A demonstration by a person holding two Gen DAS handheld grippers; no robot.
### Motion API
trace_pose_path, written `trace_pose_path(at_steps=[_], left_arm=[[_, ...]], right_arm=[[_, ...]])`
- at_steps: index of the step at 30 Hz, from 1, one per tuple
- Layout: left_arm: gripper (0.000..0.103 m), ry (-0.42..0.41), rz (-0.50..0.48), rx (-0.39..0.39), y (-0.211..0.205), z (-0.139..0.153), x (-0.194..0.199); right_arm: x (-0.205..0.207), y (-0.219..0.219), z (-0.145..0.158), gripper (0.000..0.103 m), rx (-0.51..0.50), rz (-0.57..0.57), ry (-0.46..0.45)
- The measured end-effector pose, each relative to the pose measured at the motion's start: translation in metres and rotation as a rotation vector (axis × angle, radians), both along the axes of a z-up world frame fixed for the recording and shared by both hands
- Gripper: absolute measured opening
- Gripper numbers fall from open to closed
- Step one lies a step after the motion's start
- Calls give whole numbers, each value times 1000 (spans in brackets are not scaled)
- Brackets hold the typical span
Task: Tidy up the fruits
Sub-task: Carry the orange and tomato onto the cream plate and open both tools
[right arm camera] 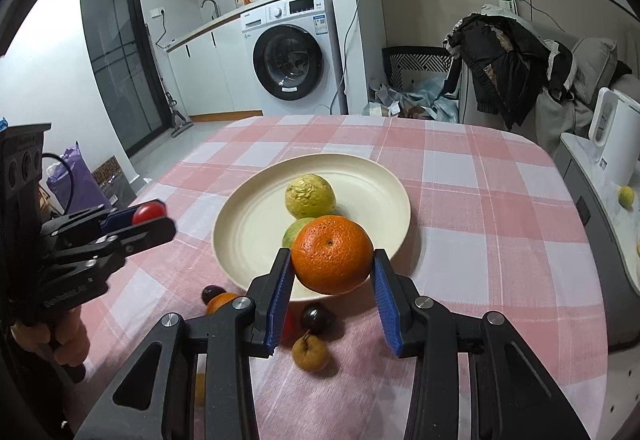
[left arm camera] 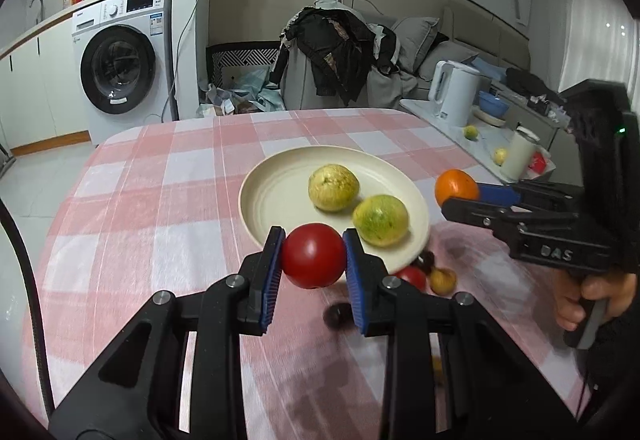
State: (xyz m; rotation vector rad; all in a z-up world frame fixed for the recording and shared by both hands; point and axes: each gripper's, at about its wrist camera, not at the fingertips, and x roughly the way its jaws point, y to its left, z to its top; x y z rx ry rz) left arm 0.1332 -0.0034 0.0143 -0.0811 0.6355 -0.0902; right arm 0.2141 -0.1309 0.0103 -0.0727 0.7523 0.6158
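- The left claw (left arm camera: 314,256) is gripping a red tomato (left arm camera: 314,255) between its blue pads, holding it above the near rim of the cream plate (left arm camera: 276,196).
- The right claw (right arm camera: 331,272) is carrying an orange (right arm camera: 332,254); the left pad is touching the fruit, while a narrow gap is showing at the right pad, so I cannot tell how firmly it is clamping.
- The orange is hanging over the near edge of the plate.
- Two yellow-green fruits are lying on the plate: one (left arm camera: 333,187) near the middle, the other (left arm camera: 381,220) closer to the near rim, just beside it.
- The plate is sitting on the tabletop, which is wearing a pink checked cloth (left arm camera: 160,208).
- Small fruits are lying on the cloth in front of the plate: a dark plum (right arm camera: 317,318), a small brownish pear (right arm camera: 310,354), another dark plum (right arm camera: 210,293) and a small orange fruit (right arm camera: 221,301).
- A hand (left arm camera: 596,298) is gripping the right claw's handle.
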Motion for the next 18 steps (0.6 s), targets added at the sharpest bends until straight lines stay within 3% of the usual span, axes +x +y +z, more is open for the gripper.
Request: trace_pose_path(at_steps=[9, 18], left_arm=[[26, 52, 6, 17, -11, -26, 51], [26, 90, 7, 33, -18, -44, 69]], right_arm=[[35, 9, -11, 40, -32, -29, 36], [56, 9, -26, 40, -39, -74, 74]])
